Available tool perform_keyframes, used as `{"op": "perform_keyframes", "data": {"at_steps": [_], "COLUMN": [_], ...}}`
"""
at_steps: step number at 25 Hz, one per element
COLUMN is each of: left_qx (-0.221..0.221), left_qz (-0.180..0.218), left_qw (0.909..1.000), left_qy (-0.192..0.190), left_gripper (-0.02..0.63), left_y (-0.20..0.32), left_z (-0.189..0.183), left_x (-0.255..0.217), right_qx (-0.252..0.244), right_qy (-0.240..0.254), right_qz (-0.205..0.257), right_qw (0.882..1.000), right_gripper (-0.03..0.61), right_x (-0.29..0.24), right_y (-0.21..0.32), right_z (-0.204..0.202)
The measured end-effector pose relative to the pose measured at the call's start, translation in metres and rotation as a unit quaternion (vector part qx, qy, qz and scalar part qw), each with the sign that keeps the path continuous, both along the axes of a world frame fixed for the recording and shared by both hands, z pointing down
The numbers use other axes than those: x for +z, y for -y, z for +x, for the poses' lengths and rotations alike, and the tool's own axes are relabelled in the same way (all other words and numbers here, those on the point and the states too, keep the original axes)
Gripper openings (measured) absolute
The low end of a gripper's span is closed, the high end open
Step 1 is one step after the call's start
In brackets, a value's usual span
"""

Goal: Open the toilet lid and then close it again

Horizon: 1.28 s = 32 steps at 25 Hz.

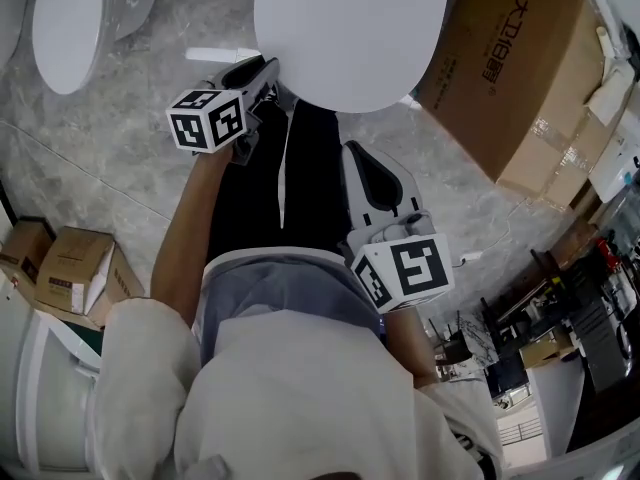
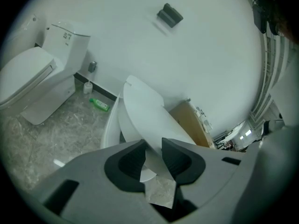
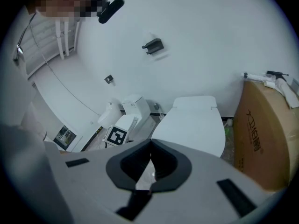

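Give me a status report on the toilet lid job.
Left hand-held gripper clamped on the toilet lid edge, lid partly raised. Right hand-held gripper shut, empty. Cardboard box alongside, clear of lid.

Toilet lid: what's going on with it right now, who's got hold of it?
The person's left gripper is clamped on the front edge of the white toilet lid, which looks lifted partway off the seat, so the opening step is under way. The right gripper is shut with nothing between its jaws and sits short of the lid. A cardboard box stands beside the toilet.
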<state>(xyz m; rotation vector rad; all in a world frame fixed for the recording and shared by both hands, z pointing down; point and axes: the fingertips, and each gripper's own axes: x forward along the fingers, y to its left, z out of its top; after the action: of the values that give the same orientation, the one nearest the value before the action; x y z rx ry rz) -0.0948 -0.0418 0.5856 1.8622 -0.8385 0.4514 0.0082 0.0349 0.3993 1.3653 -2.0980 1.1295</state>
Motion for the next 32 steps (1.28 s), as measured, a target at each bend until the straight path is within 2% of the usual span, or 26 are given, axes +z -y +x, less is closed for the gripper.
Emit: {"op": "perform_keyframes", "data": {"at_steps": [7, 17, 32], "left_qx": [-0.011, -0.023, -0.076], "left_qz": [0.019, 0.032, 0.055], "left_qw": [0.9994, 0.9983, 0.9913], "left_qy": [-0.027, -0.043, -0.092], "left_gripper": [0.104, 0.110, 0.121], "left_y": [0.021, 0.045, 0.091], "left_z": [0.009, 0.017, 0.030], "left_x": [-0.040, -0.079, -0.133], "right_qx": [0.015, 0.032, 0.046], "right_qy": [-0.003, -0.003, -0.003], "right_qz": [0.026, 0.051, 0.096], "right_qw": [1.000, 0.998, 0.994], "right_gripper": [0.011, 0.011, 0.011], "right_x": [-0.028, -0.063, -0.103], "right_y": [0.005, 0.012, 0.028], "right_z": [0.011, 0.026, 0.053]}}
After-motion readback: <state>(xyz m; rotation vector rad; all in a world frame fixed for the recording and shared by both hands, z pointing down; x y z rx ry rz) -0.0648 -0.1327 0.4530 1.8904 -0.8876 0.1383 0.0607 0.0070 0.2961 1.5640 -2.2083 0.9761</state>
